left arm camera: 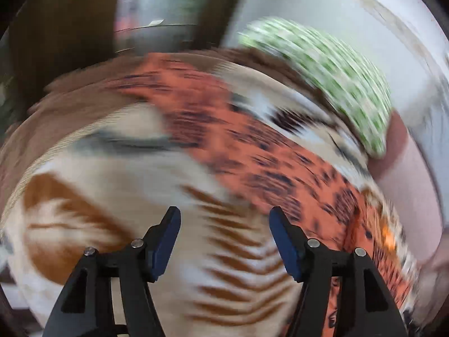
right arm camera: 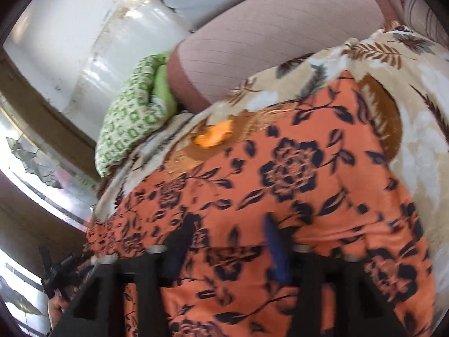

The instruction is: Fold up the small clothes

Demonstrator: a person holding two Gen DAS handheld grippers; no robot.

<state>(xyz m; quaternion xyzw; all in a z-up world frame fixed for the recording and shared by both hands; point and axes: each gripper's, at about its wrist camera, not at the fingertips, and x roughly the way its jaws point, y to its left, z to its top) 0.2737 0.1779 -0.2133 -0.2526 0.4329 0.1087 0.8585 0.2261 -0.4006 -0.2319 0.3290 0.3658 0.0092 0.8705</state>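
An orange garment with a dark floral print lies spread on a beige leaf-patterned blanket. In the left wrist view the garment is a blurred band beyond and to the right of my left gripper, which is open and empty above the blanket. My right gripper is open, with its blurred fingers low over the garment and nothing held between them.
A green-and-white patterned cloth lies bunched at the blanket's far edge, also in the left wrist view. A pink pillow rests behind it. A white wall and a window frame stand at the left.
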